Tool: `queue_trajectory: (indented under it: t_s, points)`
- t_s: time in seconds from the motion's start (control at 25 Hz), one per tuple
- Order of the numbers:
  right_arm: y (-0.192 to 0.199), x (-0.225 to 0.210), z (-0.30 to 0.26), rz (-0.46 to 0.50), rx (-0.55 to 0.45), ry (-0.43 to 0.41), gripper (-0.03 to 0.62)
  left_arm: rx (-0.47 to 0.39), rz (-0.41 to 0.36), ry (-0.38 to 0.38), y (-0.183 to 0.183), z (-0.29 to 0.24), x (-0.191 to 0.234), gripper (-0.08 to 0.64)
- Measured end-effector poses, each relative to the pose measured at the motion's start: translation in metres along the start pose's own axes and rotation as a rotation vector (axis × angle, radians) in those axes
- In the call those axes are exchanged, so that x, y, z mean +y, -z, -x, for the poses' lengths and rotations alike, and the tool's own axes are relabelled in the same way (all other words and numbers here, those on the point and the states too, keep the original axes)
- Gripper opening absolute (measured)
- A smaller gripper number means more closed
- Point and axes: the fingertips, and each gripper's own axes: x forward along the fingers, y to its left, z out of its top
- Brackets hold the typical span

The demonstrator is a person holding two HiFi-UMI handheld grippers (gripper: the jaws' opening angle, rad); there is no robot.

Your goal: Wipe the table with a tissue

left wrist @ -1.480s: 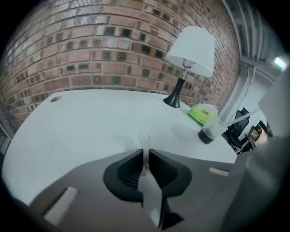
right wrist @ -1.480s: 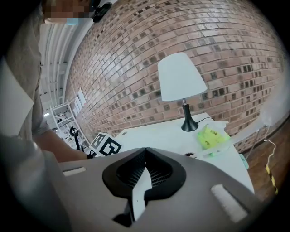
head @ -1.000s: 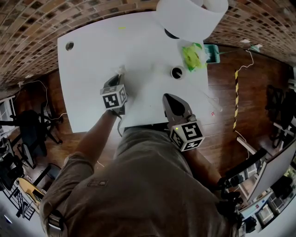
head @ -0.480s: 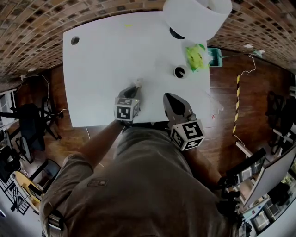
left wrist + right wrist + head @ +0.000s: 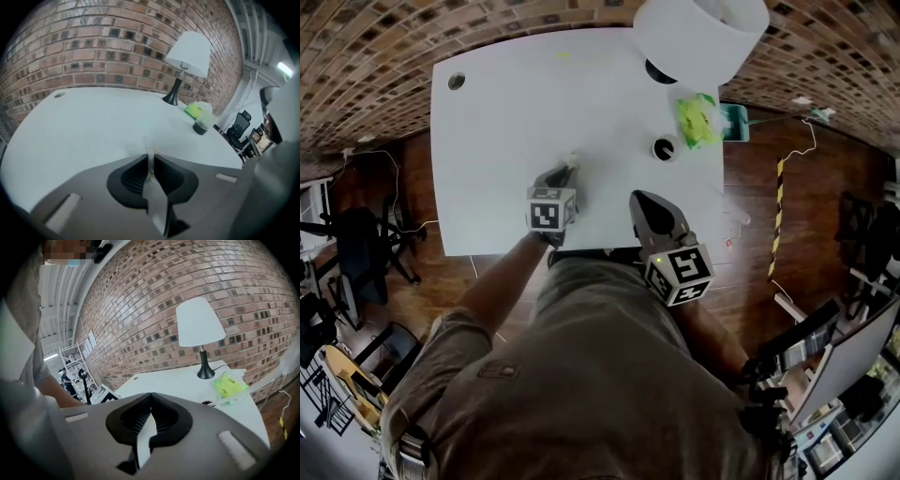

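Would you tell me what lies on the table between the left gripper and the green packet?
A small cup stands just before the green packet; the rest of the white table is bare, as the left gripper view shows.

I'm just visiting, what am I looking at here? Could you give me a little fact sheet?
Surface: white table
Tissue: tissue at the tabletop, pinched in the left claw
Other hand: right claw, shut and empty, near the table's front edge
Far right corner: lamp, green packet, dark cup
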Motion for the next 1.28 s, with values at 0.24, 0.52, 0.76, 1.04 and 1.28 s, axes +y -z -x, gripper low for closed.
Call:
queue_trajectory:
  t_s: [0.24,0.52,0.76,1.04,1.28]
  points:
    - [-0.004,-0.008,0.007,0.007,-0.010,0.046,0.012,-0.042,0.054,-0.070,-0.037,-0.018,0.048,0.040]
    - [-0.007,-0.017,0.014,-0.007,-0.020,0.076,0.012,-0.050,0.050,-0.095,-0.043,-0.022,0.049,0.040]
    - [-0.003,-0.016,0.016,-0.009,-0.021,0.043,0.012,-0.010,-0.015,-0.011,-0.010,-0.007,0.002,0.040]
    - [0.011,-0.014,0.021,0.006,-0.001,-0.004,0.012,0.055,-0.122,0.109,0.048,0.022,-0.069,0.040]
    - [0.017,-0.014,0.027,0.017,0.012,-0.042,0.012,0.063,-0.159,0.134,0.073,0.033,-0.096,0.040]
